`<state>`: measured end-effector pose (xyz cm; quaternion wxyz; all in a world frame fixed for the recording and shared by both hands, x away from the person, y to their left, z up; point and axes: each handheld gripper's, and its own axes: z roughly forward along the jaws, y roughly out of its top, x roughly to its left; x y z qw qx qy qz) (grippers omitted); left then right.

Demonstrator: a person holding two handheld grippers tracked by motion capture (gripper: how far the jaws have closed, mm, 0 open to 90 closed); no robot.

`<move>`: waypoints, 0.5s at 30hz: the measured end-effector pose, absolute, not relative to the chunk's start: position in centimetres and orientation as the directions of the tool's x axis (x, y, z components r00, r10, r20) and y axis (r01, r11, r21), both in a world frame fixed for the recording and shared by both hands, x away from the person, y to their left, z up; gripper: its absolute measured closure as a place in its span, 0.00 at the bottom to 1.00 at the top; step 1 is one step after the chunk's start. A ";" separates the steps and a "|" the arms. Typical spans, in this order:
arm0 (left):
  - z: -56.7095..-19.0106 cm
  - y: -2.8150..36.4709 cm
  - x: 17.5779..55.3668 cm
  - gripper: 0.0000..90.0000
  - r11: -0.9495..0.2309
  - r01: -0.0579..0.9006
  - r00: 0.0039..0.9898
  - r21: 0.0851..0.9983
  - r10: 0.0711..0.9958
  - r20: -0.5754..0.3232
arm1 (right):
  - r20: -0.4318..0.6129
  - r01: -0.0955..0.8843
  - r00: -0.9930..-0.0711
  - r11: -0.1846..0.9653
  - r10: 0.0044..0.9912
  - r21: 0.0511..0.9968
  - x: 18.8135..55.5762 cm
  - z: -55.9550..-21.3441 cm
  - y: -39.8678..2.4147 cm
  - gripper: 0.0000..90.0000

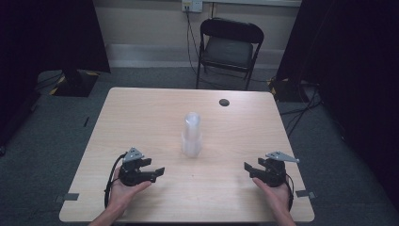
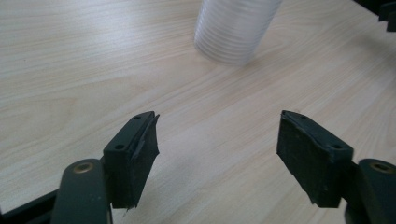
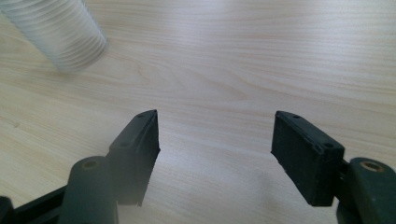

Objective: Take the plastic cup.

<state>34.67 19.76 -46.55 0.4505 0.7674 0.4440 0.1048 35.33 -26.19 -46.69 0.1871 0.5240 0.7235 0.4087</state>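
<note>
A stack of clear plastic cups (image 1: 192, 135) stands upside down in the middle of the light wooden table (image 1: 141, 108). My left gripper (image 1: 157, 168) rests low at the front left, held in a hand, its jaws apart with bare wood between them. In the left gripper view (image 2: 217, 142) the ribbed cup stack (image 2: 233, 28) stands ahead, apart from the jaws. My right gripper (image 1: 249, 168) sits at the front right, open and empty. The right gripper view (image 3: 215, 137) has the cup stack (image 3: 65, 32) at the upper left.
A small dark round hole (image 1: 224, 102) marks the table's far right. A black folding chair (image 1: 229, 49) stands behind the table, with cables on the grey floor. Dark curtains flank both sides. Tape marks (image 1: 70, 197) sit at the table's front corners.
</note>
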 end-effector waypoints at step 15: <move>-43.5 18.9 35.4 0.32 -0.170 0.527 0.626 0.833 0.740 -0.246 | 0.157 0.609 -0.380 0.119 0.912 0.784 35.2 -46.7 -26.2 0.33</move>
